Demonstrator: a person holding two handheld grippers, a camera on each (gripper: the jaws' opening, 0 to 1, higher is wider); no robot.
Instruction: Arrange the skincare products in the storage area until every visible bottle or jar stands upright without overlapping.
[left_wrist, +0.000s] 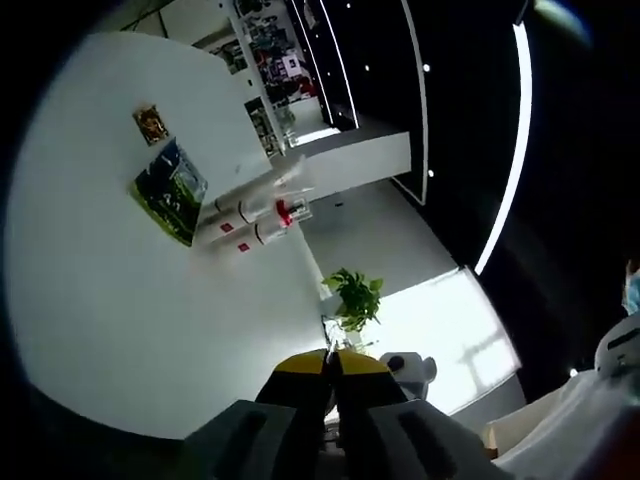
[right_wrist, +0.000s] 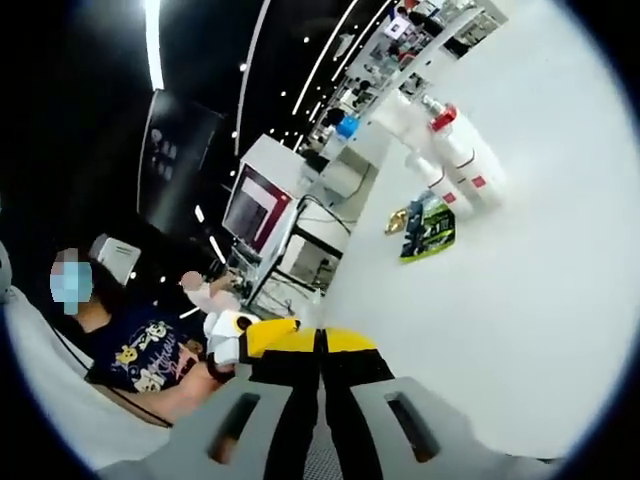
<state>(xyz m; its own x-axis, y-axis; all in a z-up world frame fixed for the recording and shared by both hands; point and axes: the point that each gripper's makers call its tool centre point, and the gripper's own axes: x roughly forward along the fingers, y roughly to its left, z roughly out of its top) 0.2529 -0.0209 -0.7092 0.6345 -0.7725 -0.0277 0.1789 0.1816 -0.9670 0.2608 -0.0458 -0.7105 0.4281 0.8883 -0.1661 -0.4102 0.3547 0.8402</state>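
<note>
Both tongs (left_wrist: 332, 362) (right_wrist: 322, 342) pressed together above the white table (left_wrist: 120, 300), bottles (left_wrist: 255, 215) untouched.

Inspector A: The table (left_wrist: 110, 300) presents smooth, matt white. The bottles (left_wrist: 255, 215) look like glossy white plastic.

Inspector B: Agreed. The green packet (right_wrist: 430, 228) near the far edge appears printed, slightly shiny.

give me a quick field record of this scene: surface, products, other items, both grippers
surface: white round table
products: white bottles with red labels, clustered together, one with a red cap; whether they stand or lie is hard to tell
other items: green printed packet beside the bottles; small gold packet near it
left gripper: jaws closed, empty, away from the bottles
right gripper: jaws closed, empty
background: green potted plant; seated person
</note>
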